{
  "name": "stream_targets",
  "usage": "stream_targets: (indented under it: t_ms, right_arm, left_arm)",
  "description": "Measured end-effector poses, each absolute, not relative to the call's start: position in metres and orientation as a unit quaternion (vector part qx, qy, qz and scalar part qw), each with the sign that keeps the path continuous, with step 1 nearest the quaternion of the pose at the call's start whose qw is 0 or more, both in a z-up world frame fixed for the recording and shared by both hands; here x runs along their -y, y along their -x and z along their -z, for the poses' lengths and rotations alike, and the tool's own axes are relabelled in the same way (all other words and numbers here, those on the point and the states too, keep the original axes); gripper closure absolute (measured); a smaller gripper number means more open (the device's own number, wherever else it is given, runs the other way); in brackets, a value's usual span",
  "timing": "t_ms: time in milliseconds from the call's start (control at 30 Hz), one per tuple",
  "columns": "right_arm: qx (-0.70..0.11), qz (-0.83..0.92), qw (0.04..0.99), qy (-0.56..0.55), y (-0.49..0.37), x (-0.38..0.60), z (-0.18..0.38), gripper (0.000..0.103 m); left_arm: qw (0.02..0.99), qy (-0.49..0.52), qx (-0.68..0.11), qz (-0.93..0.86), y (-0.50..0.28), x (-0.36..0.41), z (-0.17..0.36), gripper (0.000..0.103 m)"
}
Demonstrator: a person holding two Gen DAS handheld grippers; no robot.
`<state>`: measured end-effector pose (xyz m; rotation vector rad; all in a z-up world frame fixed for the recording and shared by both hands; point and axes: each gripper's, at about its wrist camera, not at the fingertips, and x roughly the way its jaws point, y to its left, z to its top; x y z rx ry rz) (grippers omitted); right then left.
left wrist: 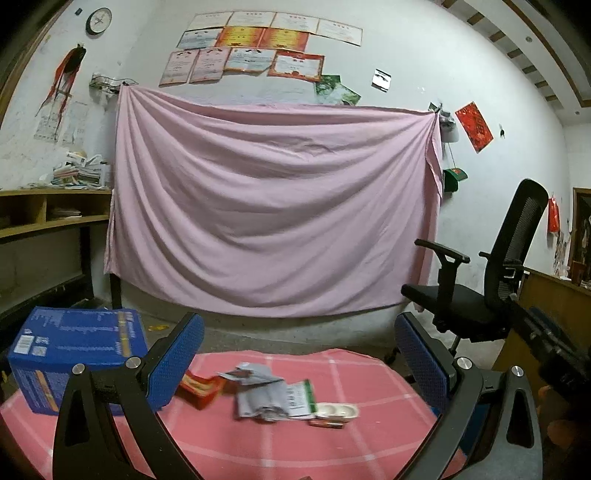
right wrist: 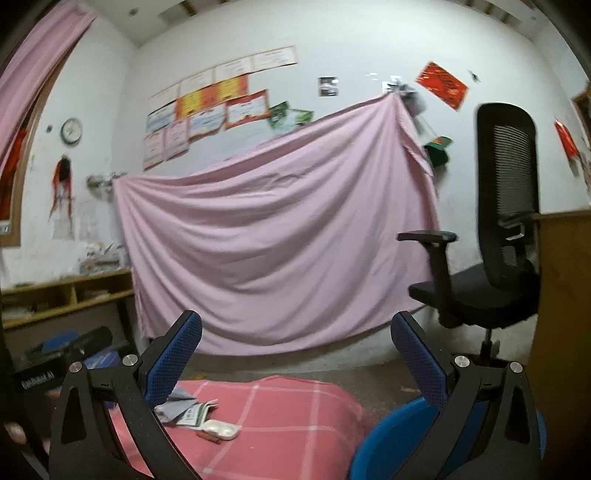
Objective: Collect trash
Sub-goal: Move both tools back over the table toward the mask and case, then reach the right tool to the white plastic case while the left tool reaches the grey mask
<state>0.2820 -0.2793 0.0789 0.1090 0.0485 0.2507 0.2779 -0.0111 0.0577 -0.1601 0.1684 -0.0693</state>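
Hanging across the far wall, a pink sheet [left wrist: 273, 206] fills the background of both views, with a row of certificates [left wrist: 258, 44] pinned above it and a round clock [left wrist: 98, 21] high on the left. A black office chair [left wrist: 491, 280] stands on the floor off the table's right side, and a wooden shelf unit [left wrist: 48, 214] runs along the left wall. The table [left wrist: 332, 443] carries a pink checked cloth, and nothing lies between the claws and the litter on it. The trash sits in a loose heap toward the table's far edge: a red carton [left wrist: 201, 389] at the left of the heap, crumpled grey-white wrappers [left wrist: 258, 391] in the middle, a green-and-white packet [left wrist: 301, 400] touching them, a small white two-well tray [left wrist: 338, 410] at the right, and a thin red-brown piece [left wrist: 327, 424] just in front of the tray. A blue cardboard box [left wrist: 74, 354] stands at the table's left edge, its contents hidden. The left gripper [left wrist: 295, 365] hangs above the near edge with its jaws spread wide and empty. The right gripper [right wrist: 295, 365], by the table's right side, is likewise wide apart and holds nothing; a blue rounded object [right wrist: 399, 435] shows below it, only partly seen.
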Motion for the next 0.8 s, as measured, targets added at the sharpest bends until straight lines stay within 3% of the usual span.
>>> stream_targets:
  t_ms: [433, 800]
  right_arm:
    - [-0.093, -0.155, 0.983, -0.009, -0.315, 0.219, -0.059, 0.000]
    - [-0.234, -0.142, 0.962, 0.004, -0.357, 0.200, -0.030, 0.004]
  left_arm:
    - [0.977, 0.089, -0.190, 0.041, -0.297, -0.040, -0.021, 0.003]
    - [0.937, 0.109, -0.304, 0.134, -0.339, -0.020, -0.002, 0.009]
